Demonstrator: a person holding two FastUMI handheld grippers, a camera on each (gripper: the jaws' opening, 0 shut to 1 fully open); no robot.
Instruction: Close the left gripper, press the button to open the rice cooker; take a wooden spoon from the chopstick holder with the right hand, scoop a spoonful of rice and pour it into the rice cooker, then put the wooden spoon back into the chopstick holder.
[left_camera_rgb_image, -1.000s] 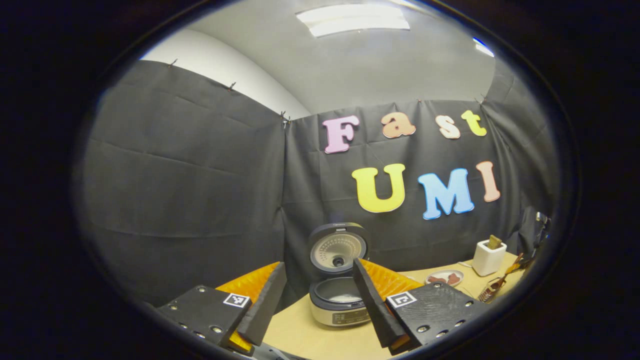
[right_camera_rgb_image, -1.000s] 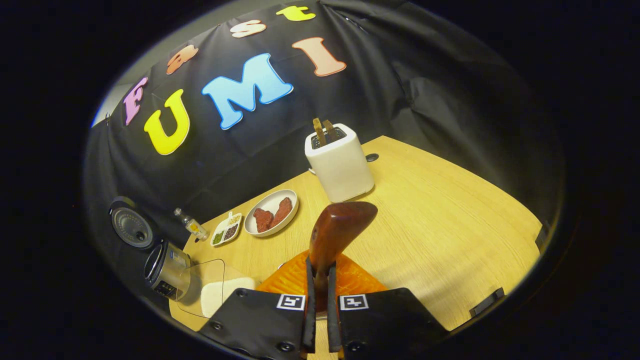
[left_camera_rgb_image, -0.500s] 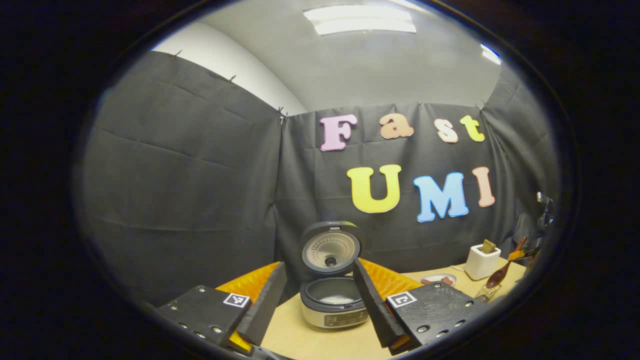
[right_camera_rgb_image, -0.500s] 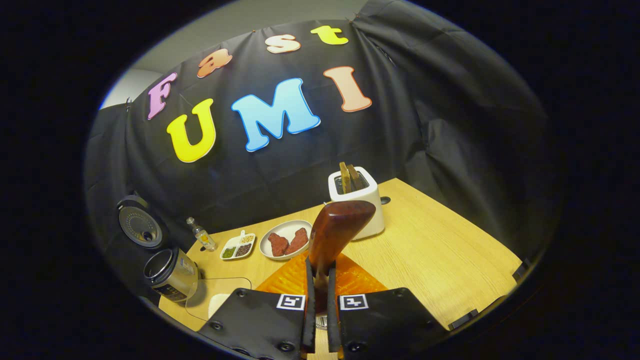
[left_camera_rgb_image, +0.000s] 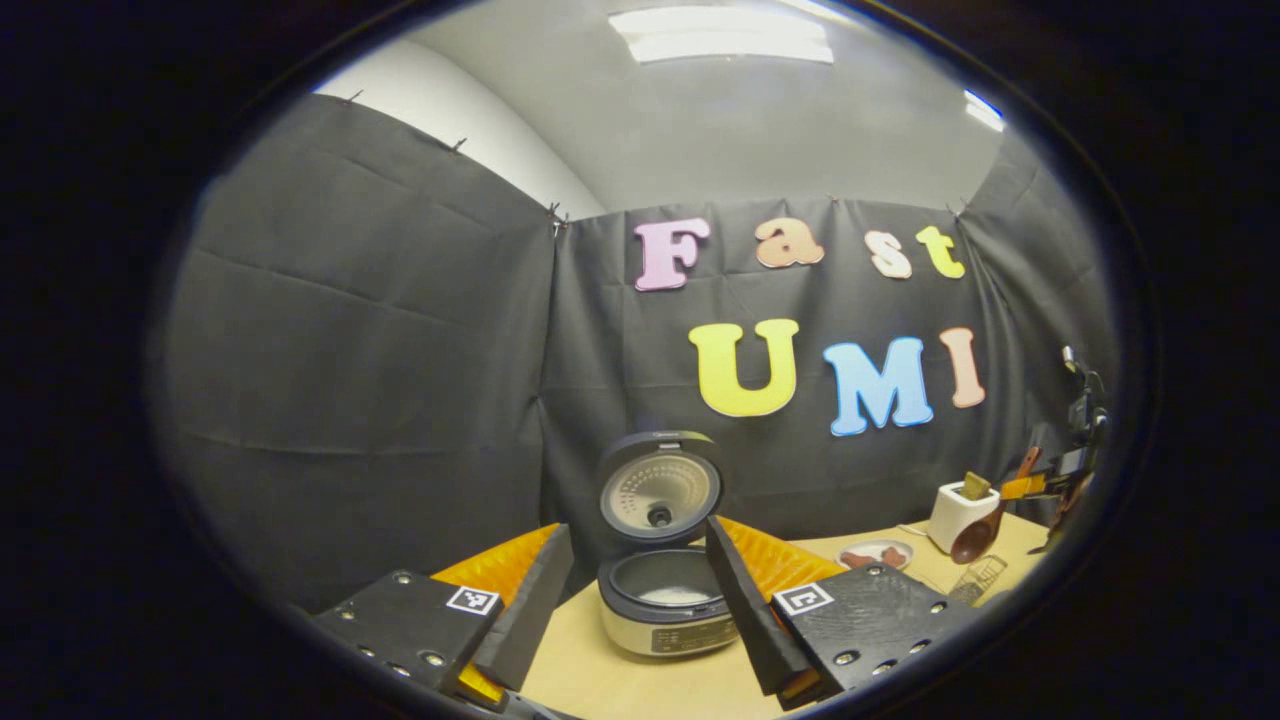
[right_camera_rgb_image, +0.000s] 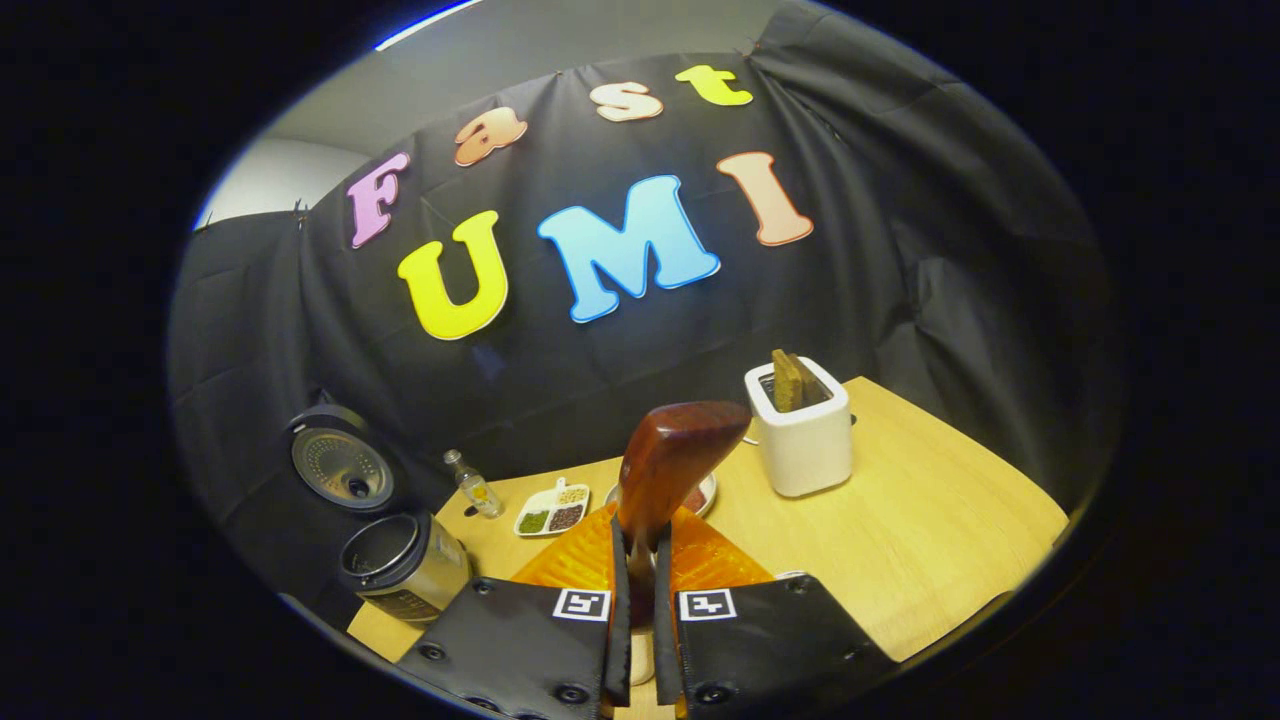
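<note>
Wooden spoon (right_camera_rgb_image: 668, 462) was pinched tight in the right gripper (right_camera_rgb_image: 638, 610). Left gripper (left_camera_rgb_image: 635, 590) stayed wide apart, holding nothing, before the open rice cooker (left_camera_rgb_image: 663, 600).

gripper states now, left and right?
Left gripper: open, holding nothing, fingers either side of the rice cooker farther off.
Right gripper: shut on the wooden spoon.

On the light wooden table (right_camera_rgb_image: 930, 520), the round silver rice cooker (right_camera_rgb_image: 405, 565) with its lid raised stands far left of the white toaster (right_camera_rgb_image: 803, 440). Between them lie a small glass bottle (right_camera_rgb_image: 474, 487), a divided white dish (right_camera_rgb_image: 552, 508) and a plate (right_camera_rgb_image: 700, 495).
</note>
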